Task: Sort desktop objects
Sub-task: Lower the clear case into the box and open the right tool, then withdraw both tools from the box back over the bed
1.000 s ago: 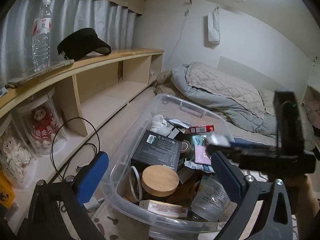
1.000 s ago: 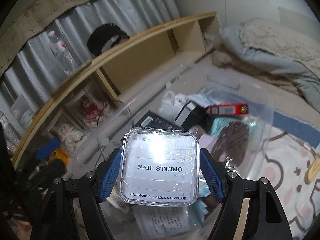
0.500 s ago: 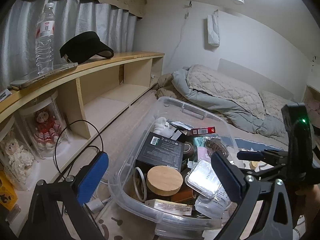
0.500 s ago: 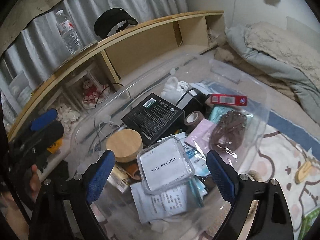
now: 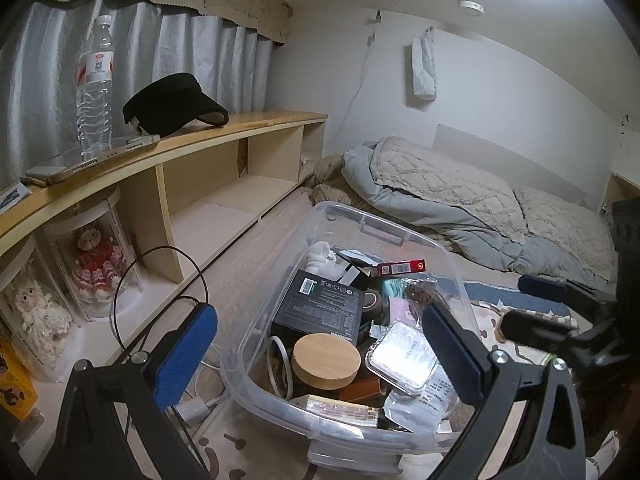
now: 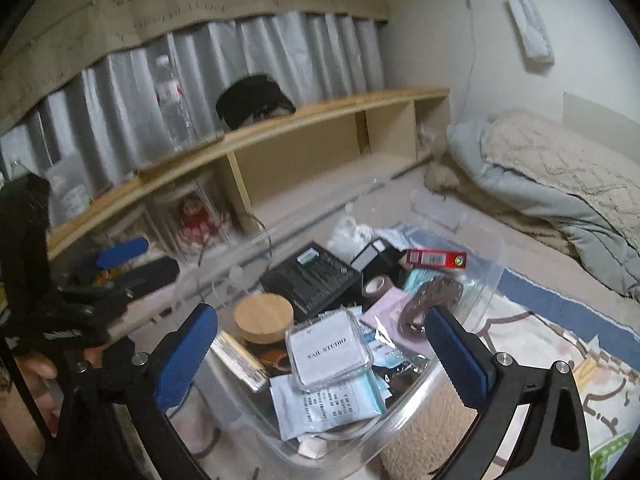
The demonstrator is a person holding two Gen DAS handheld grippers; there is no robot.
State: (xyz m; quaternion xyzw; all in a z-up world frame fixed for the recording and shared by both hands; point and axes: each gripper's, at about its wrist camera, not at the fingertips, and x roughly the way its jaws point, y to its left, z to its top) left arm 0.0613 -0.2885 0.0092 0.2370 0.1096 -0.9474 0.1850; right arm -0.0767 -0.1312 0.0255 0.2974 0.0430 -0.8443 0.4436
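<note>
With the nail box [image 6: 330, 354] lying released in the clear bin [image 6: 486, 276], both grippers' jaws stand apart, empty; another loose item must be chosen next.

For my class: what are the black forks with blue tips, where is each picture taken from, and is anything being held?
No robot: a person holds a hand tool with two jaws in each hand, a camera on each looking along them. One picture comes from the left gripper, one from the right gripper. Both hover over a clear storage bin of oddments: a black box, a wooden lid, a red packet. Neither holds anything; the right jaws have just been opening, and the nail box lies in the bin.
</note>
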